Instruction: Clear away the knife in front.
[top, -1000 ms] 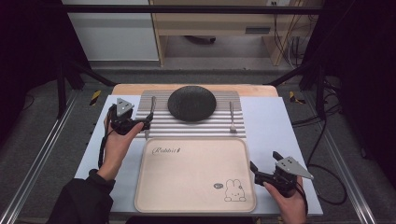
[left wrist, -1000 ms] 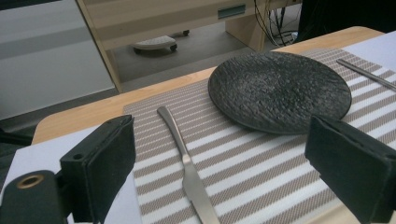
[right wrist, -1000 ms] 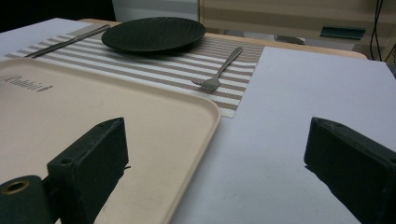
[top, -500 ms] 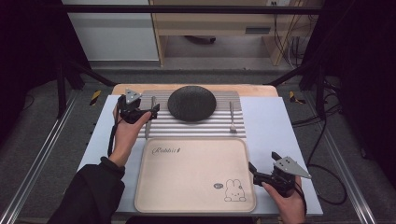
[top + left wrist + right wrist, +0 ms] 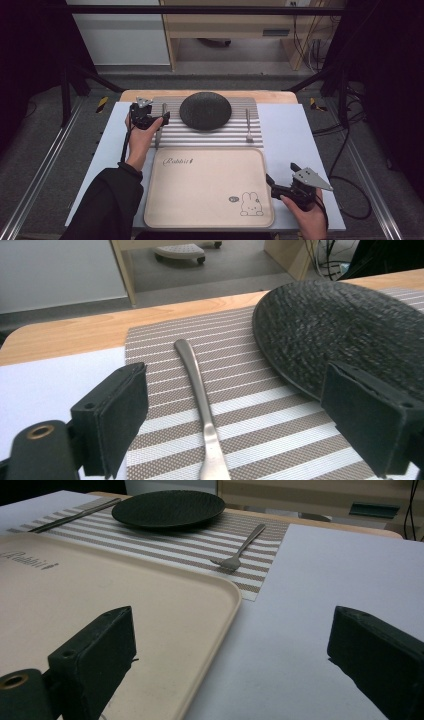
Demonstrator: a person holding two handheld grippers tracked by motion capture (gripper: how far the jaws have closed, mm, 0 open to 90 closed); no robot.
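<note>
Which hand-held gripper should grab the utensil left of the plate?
Left. The left hand-held gripper hovers open over the utensil, which lies between its jaws. The right hand-held gripper sits open by the tray corner.

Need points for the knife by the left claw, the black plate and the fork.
knife (image 5: pixel 196 374): left gripper view, on the handle, mid-length.
black plate (image 5: pixel 205 110): high view, centre of its textured top.
fork (image 5: pixel 242 543): right gripper view, on the handle above the tines.
</note>
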